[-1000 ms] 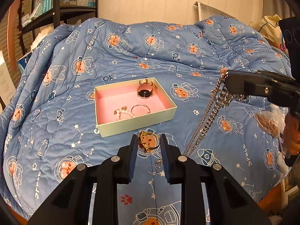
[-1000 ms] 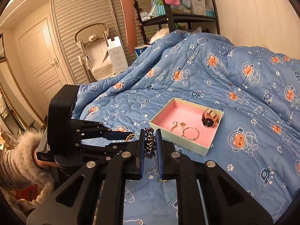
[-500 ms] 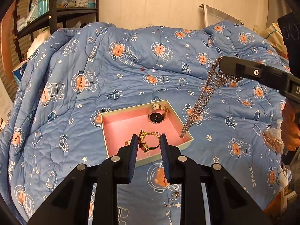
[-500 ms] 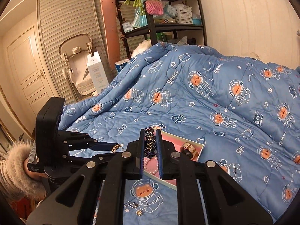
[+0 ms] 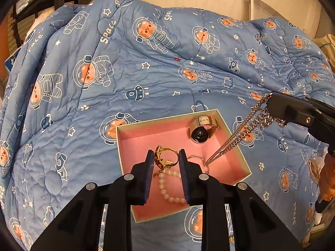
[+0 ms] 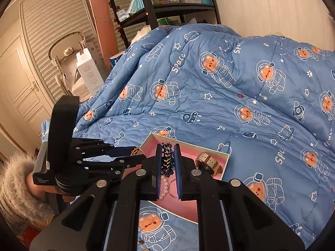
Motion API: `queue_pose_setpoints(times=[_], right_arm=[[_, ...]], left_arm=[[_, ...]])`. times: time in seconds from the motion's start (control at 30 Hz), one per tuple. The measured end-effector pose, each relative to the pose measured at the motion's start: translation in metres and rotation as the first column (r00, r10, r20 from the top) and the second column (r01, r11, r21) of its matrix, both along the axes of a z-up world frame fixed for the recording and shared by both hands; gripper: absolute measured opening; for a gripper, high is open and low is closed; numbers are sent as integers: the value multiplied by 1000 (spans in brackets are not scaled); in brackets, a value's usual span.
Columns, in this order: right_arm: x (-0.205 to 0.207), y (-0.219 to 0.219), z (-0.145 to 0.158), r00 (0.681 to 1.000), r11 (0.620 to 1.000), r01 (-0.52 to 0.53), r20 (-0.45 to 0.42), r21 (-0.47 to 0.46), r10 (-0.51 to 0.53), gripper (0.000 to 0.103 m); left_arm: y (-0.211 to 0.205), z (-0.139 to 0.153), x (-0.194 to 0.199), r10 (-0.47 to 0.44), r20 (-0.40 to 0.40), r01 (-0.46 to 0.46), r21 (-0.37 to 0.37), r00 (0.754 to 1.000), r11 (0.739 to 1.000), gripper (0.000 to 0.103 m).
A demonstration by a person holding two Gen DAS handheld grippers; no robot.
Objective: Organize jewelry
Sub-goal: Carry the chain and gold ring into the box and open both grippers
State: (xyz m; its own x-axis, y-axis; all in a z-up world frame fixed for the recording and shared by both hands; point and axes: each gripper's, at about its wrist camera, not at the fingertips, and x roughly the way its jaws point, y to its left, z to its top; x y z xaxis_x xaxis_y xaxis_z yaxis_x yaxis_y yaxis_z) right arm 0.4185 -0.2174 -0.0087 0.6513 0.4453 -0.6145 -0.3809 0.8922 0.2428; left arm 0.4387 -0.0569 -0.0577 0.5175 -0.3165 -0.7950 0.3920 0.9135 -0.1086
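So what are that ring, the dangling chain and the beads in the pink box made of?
The ring looks like polished gold-toned metal, going by its yellow shine. The chain looks like silvery steel-like metal: grey, glinting links. The beads look like pearls, glossy and off-white, real or imitation I cannot tell. The box looks like matte card.

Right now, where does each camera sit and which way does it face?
Left wrist: on the left tongs, angled down at the pink-lined box; its fingers pinch a gold ring; the right tongs enter at right, trailing a chain.
Right wrist: on the right tongs, facing the quilt and shelves; they clamp the chain; the left tongs and a furry sleeve show at left.
Shared: box, watch, pearl bracelet, quilt.
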Motion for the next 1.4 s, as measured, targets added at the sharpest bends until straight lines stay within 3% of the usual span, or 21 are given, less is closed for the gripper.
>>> queue_pose_setpoints(times=[0.27, 0.63, 0.87, 1.2, 1.4], right_arm=[[21, 8, -18, 999, 1000, 9, -44, -5, -9, 12], [38, 25, -88, 986, 998, -25, -167, -57, 15, 12], [43, 33, -117, 977, 992, -65, -212, -110, 40, 12], [42, 45, -131, 975, 977, -107, -212, -184, 67, 12], [43, 44, -130, 979, 979, -96, -194, -181, 60, 13]], left_arm=[[1, -25, 24, 39, -54, -39, -10, 998, 999, 23], [-3, -49, 43, 46, -105, -47, -5, 993, 999, 23], [-11, -63, 49, 40, -126, -36, 33, 991, 999, 23], [-18, -70, 58, 53, -118, -43, 80, 992, 996, 23], [-23, -68, 56, 41, -91, -30, 122, 995, 992, 33]])
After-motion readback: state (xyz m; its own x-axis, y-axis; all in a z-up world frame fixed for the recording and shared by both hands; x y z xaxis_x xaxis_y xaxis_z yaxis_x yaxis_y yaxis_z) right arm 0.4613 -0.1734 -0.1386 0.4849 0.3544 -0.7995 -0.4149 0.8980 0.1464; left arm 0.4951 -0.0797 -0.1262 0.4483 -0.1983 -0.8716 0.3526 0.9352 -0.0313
